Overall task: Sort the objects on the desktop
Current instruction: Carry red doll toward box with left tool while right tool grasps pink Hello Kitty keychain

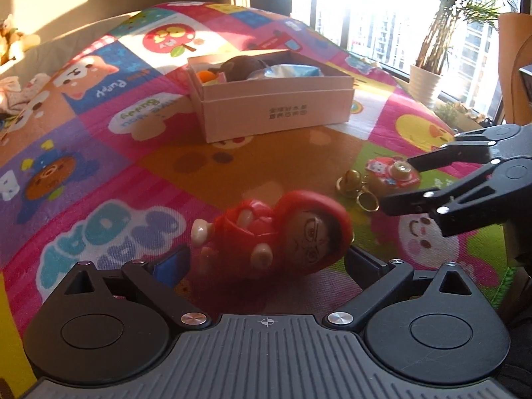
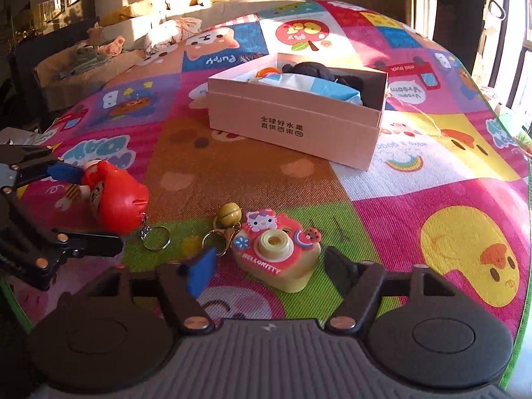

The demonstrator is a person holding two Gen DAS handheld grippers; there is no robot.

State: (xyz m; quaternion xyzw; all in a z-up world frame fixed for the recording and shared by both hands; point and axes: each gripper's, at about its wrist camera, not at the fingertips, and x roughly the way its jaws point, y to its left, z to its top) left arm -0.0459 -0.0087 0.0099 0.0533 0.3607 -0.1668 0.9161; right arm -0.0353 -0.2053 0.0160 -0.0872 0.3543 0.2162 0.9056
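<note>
Red-hooded figurine sits right between the spread fingers of the left hand-held gripper, lying on its side on the colourful play mat, jaws wide and not clamping it. Over on the right, the right hand-held gripper is open too, straddling the Hello Kitty toy camera, with a gold bell and key rings just beside it. Further back on the mat stands the pink box, already holding several items.
</note>
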